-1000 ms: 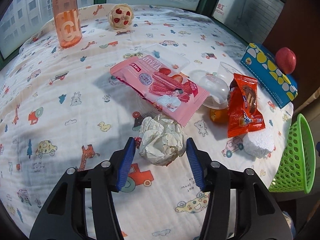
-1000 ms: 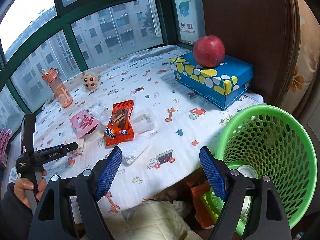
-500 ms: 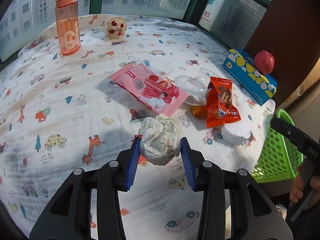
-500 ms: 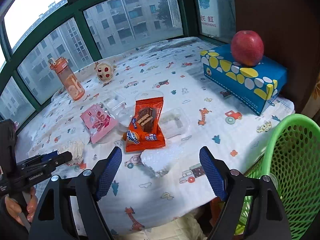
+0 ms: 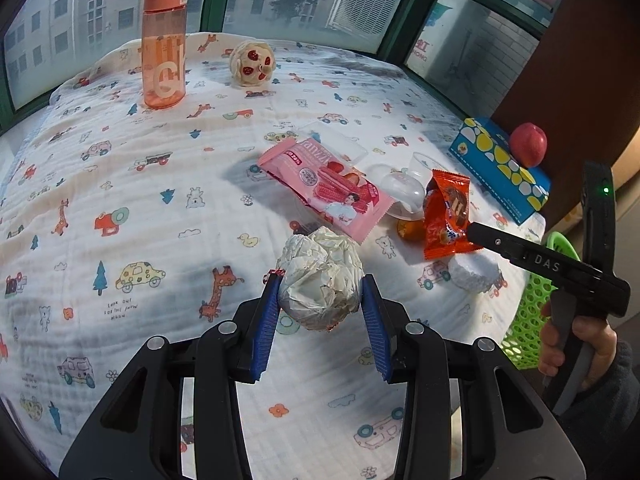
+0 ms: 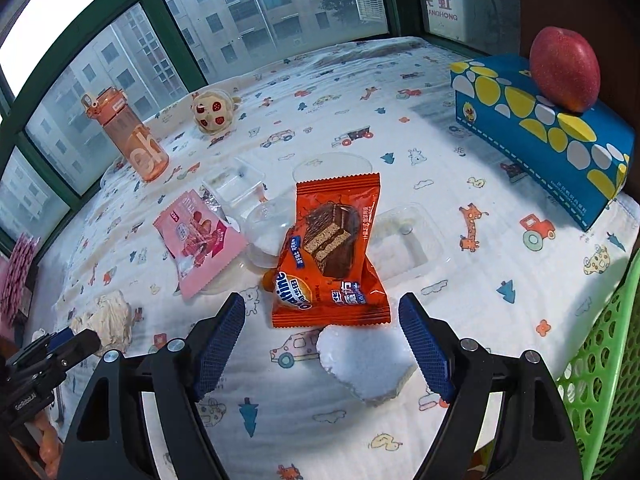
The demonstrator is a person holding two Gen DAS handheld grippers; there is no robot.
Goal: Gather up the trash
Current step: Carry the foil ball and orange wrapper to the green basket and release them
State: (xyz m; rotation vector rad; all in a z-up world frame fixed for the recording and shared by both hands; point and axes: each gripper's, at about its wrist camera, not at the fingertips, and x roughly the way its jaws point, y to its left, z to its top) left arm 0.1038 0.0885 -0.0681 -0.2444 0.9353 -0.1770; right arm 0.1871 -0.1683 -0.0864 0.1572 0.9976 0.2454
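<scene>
A crumpled white paper ball point(image 5: 324, 264) is clamped between the blue pads of my left gripper point(image 5: 321, 280), just above the printed cloth. In the right wrist view the ball point(image 6: 110, 318) shows at the lower left. My right gripper point(image 6: 320, 304) stands open low over the cloth, its fingers either side of the bottom edge of an orange snack wrapper point(image 6: 332, 256). A white foam chunk point(image 6: 364, 364) lies beneath it, nearer the right finger. A pink wrapper point(image 5: 328, 192) lies further left. The green mesh basket point(image 6: 600, 380) hangs at the table's right edge.
Clear plastic trays point(image 6: 404, 240) and a clear domed lid point(image 6: 268, 224) lie around the wrappers. An orange bottle point(image 5: 164, 40) and a small plush toy point(image 5: 252, 58) stand at the back. A blue tissue box point(image 6: 540, 132) carries a red apple point(image 6: 564, 68).
The left gripper's jaws closed onto the paper ball and drew it back and up off the cloth. The right gripper swung from the basket to the table and sank over the orange wrapper.
</scene>
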